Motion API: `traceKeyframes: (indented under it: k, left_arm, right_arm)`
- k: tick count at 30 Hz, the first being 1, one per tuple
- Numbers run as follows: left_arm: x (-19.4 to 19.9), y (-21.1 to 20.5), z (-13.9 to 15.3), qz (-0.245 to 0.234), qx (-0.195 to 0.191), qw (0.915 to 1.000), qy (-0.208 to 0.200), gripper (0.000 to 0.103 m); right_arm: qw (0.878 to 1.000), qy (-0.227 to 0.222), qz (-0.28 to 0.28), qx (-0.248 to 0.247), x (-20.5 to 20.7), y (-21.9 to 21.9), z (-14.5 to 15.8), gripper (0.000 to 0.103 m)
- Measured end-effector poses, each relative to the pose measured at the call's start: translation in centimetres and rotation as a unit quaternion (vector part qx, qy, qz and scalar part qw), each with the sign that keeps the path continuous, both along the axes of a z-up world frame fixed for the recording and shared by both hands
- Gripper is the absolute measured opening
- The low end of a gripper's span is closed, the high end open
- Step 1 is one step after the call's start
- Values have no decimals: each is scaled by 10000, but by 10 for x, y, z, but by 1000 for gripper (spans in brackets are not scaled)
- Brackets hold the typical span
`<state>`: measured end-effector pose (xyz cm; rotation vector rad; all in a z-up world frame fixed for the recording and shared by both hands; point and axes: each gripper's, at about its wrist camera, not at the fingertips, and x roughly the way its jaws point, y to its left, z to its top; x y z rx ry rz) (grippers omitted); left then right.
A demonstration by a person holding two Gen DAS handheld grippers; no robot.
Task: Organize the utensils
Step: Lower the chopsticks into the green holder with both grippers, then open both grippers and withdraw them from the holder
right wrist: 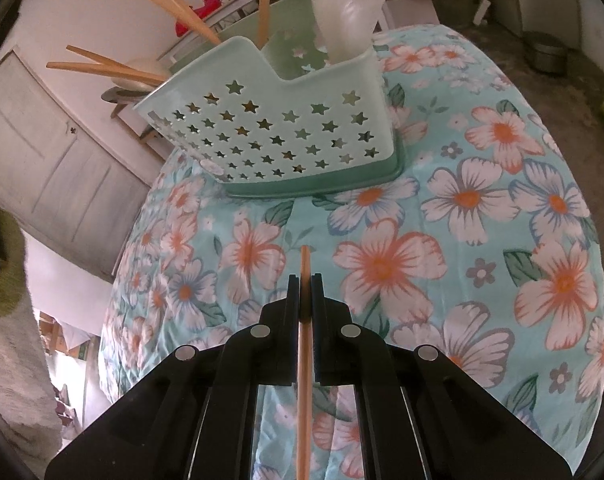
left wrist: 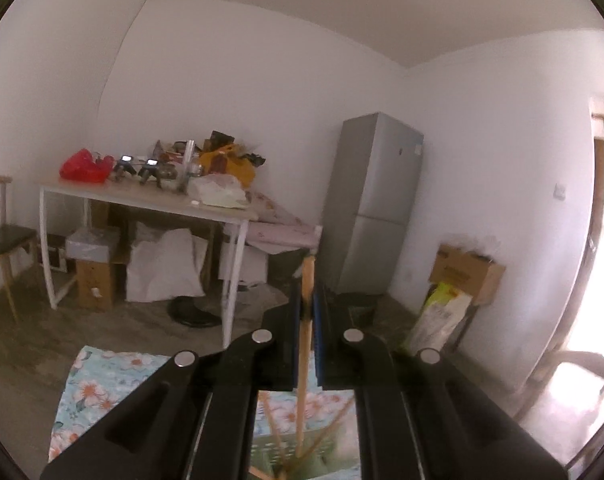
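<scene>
My left gripper [left wrist: 306, 300] is shut on a wooden chopstick [left wrist: 305, 364], raised and pointing out across the room; the stick runs up between the fingers and ends just past them. Below it, part of the green holder [left wrist: 270, 450] shows with more chopsticks leaning in it. My right gripper [right wrist: 305, 280] is shut on another wooden chopstick [right wrist: 303, 376] above the floral tablecloth [right wrist: 481, 220]. Ahead of it stands the pale green star-holed utensil holder [right wrist: 278, 136] with several chopsticks [right wrist: 190, 20] and a white plastic utensil [right wrist: 349, 8] standing in it.
In the left wrist view a white table [left wrist: 150, 200] piled with bags and items stands by the far wall, boxes beneath it. A grey fridge [left wrist: 373, 204], a cardboard box [left wrist: 467, 272] and a chair [left wrist: 6, 240] line the room. A white cabinet door [right wrist: 50, 152] is at the left of the right wrist view.
</scene>
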<state>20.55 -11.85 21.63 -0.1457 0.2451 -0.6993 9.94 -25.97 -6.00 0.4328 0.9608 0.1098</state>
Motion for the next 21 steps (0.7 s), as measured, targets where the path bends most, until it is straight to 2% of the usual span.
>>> traceKeyframes:
  k: [4, 7, 9, 10, 11, 12, 17, 21]
  left_arm:
    - [17, -11, -36, 7, 270, 9991, 324, 5]
    - [23, -11, -52, 13, 358, 9976, 588, 7]
    - [22, -6, -55, -27, 288, 9972, 684, 18]
    - [20, -2, -54, -29, 219, 9974, 687, 30]
    - [17, 2, -53, -24, 159, 9977, 657, 38]
    - [13, 5, -52, -19, 121, 9981, 607, 41]
    - [-10, 26, -44, 28, 24, 9990, 452, 66]
    - [-34, 44, -53, 41, 118, 9986, 511, 78]
  right_arm:
    - [10000, 21, 1, -6, 0, 0, 0, 4]
    - [10000, -10, -2, -28, -2, 1, 2, 4]
    - [10000, -42, -22, -54, -3, 1, 4, 4]
    - [10000, -55, -32, -66, -4, 0, 5, 4]
    - [9999, -65, -41, -77, -4, 0, 6, 4]
    - [9999, -87, -60, -99, -5, -1, 9, 4]
    - [9994, -254, -116, -188, -11, -4, 23, 4]
    - [9986, -467, -105, -212, -15, -7, 40, 4]
